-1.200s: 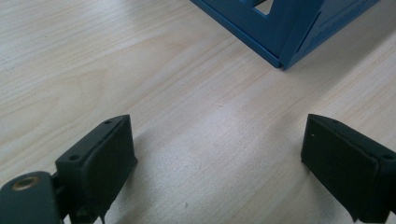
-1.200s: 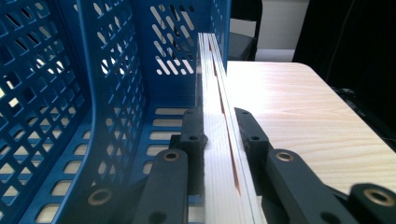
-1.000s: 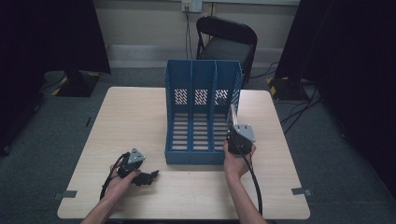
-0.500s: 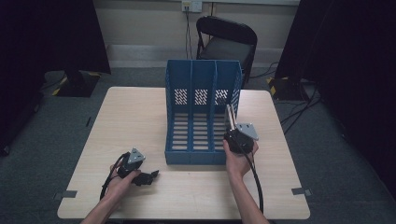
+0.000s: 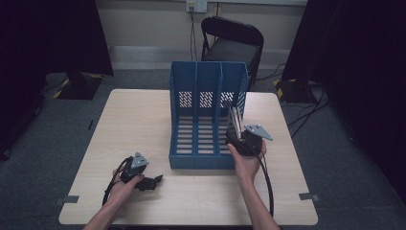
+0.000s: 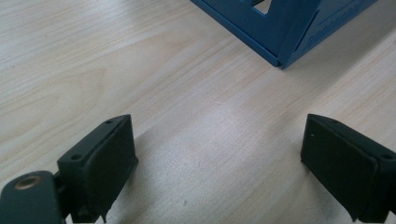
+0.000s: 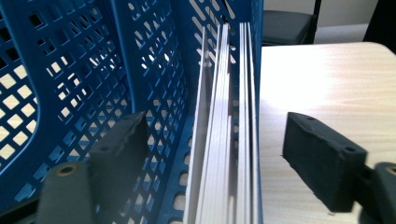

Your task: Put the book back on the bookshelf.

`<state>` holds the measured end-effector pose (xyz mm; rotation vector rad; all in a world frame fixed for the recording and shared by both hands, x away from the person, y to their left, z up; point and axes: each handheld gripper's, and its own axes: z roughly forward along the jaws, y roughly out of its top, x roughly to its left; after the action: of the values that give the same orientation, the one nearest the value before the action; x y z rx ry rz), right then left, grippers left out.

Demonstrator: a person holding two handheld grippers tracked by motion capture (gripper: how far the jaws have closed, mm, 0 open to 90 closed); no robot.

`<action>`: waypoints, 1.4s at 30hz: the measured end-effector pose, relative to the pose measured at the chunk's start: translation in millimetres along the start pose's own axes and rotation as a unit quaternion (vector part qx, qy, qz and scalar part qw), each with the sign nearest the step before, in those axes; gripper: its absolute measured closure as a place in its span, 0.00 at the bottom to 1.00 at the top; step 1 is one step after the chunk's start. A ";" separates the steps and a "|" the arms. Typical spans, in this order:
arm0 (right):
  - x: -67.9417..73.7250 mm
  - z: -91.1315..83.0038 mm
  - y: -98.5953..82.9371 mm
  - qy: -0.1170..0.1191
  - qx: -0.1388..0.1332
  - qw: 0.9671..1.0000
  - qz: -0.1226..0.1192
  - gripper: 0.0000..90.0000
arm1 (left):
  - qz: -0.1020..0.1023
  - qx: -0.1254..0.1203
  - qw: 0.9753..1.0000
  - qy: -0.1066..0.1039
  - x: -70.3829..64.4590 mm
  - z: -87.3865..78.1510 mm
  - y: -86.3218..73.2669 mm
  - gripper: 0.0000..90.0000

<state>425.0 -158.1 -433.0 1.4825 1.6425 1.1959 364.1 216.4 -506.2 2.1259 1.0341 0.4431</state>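
High view: left gripper (image 5: pixel 152 182) rests on the table (image 5: pixel 143 120), low and idle, well left of the blue file rack (image 5: pixel 207 115). Left gripper view has its jaws spread wide with bare wood between them, the rack's near corner (image 6: pixel 280 46) ahead and to the right, nothing touched. No real risk there.

Right gripper (image 5: pixel 235 125) is at the rack's right-hand compartment, with a thin stack of white sheets (image 5: pixel 234 120) standing on edge ahead of it. Right gripper view: the sheets (image 7: pixel 224 140) sit between the jaws, which look spread, clear gap to the right pad, left pad near the perforated divider (image 7: pixel 154 84). Not pinching, as far as I can tell.

Risks, my read:
- Stack is loose and fanned at the edges; unsupported it could lean or slide out over the rack's low front lip.
- Closing off-centre would catch only some sheets and buckle the rest.
- Left jaw could snag the divider holes on retreat and drag the rack, which nothing is steadying.
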 end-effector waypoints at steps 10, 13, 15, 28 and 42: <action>-8.8 -14.6 6.9 0.051 0.017 0.998 -0.012 0.16 | 0.000 0.000 1.000 -0.002 0.4 -0.9 -0.6 0.11; -11.8 -15.9 7.0 0.059 0.032 0.998 -0.016 0.16 | 0.000 -0.001 1.000 -0.004 0.7 -0.8 -0.7 0.11; -14.5 -18.7 7.2 0.073 0.040 0.996 -0.014 0.16 | 0.001 0.000 1.000 -0.003 0.9 -0.8 -0.6 0.11; -30.9 -55.6 4.1 0.119 0.032 0.992 -0.028 0.16 | -0.005 0.004 1.000 0.006 4.2 -0.9 -1.0 0.07; -56.9 -81.0 -26.9 0.150 0.079 0.984 -0.053 0.16 | -0.008 0.006 1.000 0.010 6.7 -2.2 -2.0 0.06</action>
<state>352.0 -230.1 -432.0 1.3352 2.0321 1.3033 365.9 223.5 -506.2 2.1271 1.0666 0.4528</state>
